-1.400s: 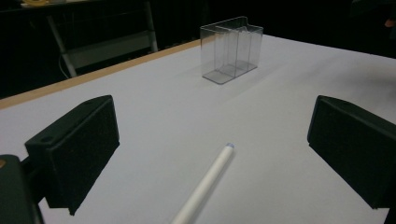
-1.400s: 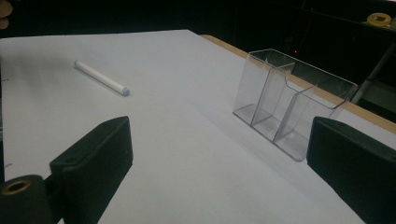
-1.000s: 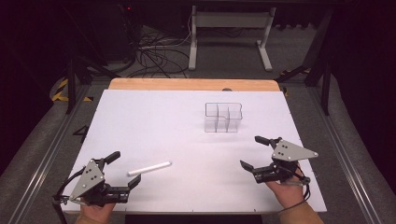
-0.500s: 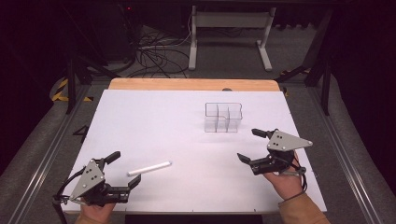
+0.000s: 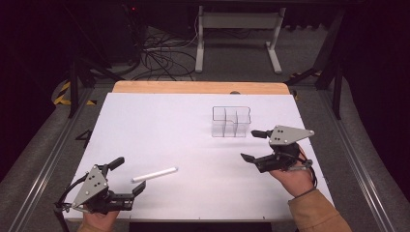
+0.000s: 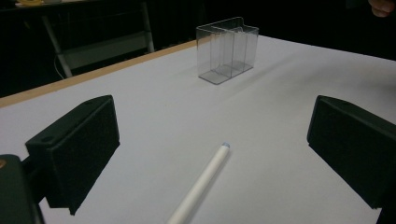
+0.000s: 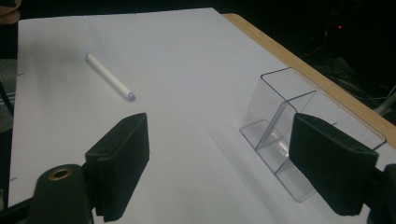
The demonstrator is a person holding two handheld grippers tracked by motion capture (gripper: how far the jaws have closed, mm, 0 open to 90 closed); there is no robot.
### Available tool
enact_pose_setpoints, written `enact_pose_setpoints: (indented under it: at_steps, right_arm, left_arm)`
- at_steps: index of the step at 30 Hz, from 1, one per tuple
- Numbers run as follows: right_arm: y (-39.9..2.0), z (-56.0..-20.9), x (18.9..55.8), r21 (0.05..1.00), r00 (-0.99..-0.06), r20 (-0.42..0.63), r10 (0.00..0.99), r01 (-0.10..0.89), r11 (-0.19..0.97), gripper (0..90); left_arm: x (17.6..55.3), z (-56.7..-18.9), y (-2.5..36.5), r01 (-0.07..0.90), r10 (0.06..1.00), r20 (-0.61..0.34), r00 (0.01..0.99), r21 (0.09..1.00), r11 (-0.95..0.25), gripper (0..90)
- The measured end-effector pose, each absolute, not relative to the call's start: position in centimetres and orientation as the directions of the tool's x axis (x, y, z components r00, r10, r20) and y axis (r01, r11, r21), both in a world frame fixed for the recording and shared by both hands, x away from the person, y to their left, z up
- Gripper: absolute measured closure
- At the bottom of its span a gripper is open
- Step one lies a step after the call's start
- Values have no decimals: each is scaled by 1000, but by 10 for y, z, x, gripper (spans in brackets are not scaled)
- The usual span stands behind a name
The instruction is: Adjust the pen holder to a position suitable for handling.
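Our left gripper (image 5: 126, 177) sits with jaws spread, the white stick (image 5: 154, 174) lying on the table (image 5: 159, 125) just ahead. Our right gripper (image 5: 253, 145) has just narrowed its empty jaws near the clear organizer (image 5: 231, 121); a careless sweep could tip it. The organizer's dividers are hard to read.

Black hand-held gripper (image 5: 258, 146), tan sleeve (image 5: 316, 212)
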State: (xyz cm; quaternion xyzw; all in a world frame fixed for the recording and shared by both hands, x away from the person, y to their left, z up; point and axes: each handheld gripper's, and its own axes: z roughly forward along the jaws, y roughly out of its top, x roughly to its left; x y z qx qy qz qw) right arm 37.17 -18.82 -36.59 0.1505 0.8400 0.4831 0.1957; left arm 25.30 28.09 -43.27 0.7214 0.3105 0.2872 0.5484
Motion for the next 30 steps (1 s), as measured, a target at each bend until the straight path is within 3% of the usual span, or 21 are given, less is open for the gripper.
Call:
enact_pose_setpoints:
  at_steps: [30]
  right_arm:
    - [-146,-362,447,757,-871,-255,421,91,647,285]
  left_arm:
    - [254,-434,282,136,765,73,639,969,-206,32]
